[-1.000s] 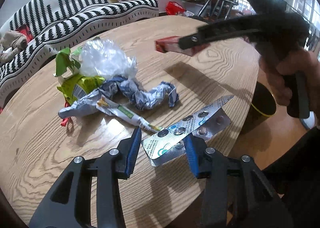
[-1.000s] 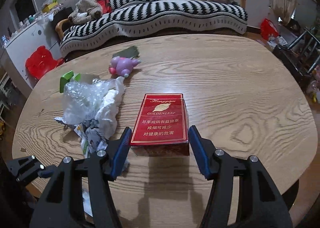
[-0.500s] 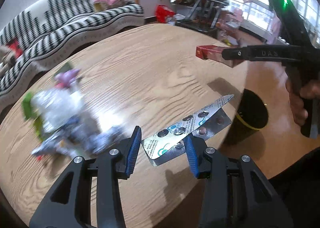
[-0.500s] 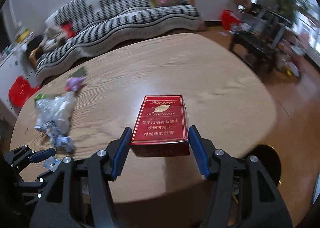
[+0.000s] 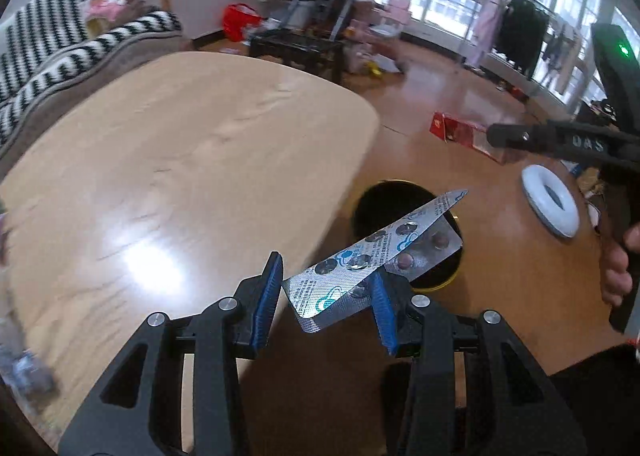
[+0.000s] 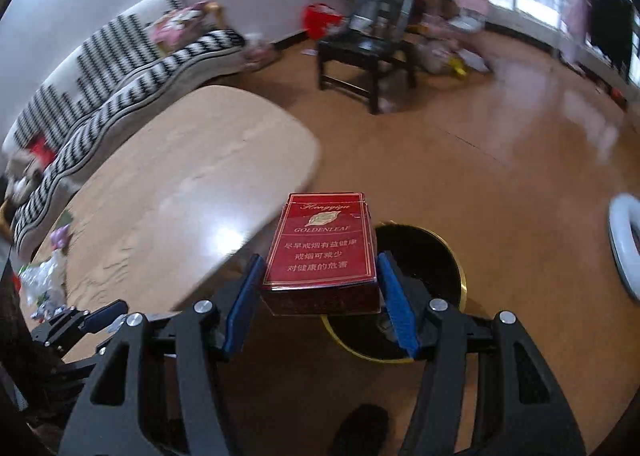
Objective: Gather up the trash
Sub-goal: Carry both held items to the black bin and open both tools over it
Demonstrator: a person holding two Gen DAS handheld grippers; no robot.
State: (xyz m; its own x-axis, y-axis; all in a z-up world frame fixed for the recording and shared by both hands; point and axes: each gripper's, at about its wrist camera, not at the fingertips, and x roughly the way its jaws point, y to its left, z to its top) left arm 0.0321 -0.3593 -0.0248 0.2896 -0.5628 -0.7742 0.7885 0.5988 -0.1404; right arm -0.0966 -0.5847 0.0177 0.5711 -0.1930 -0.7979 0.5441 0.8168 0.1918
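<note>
bin (image 6: 440,276) beside table (image 6: 180,191), ring (image 6: 624,248) right

To my left lies the wooden table (image 5: 168,159), its rounded edge nearest me. Beyond it, far left, a black-and-white striped sofa (image 6: 120,67) lines the wall. Ahead stands a dark side table (image 6: 360,55), a red bag (image 5: 240,21) beside it. A white ring (image 5: 550,199) rests on the floor at right.
</note>
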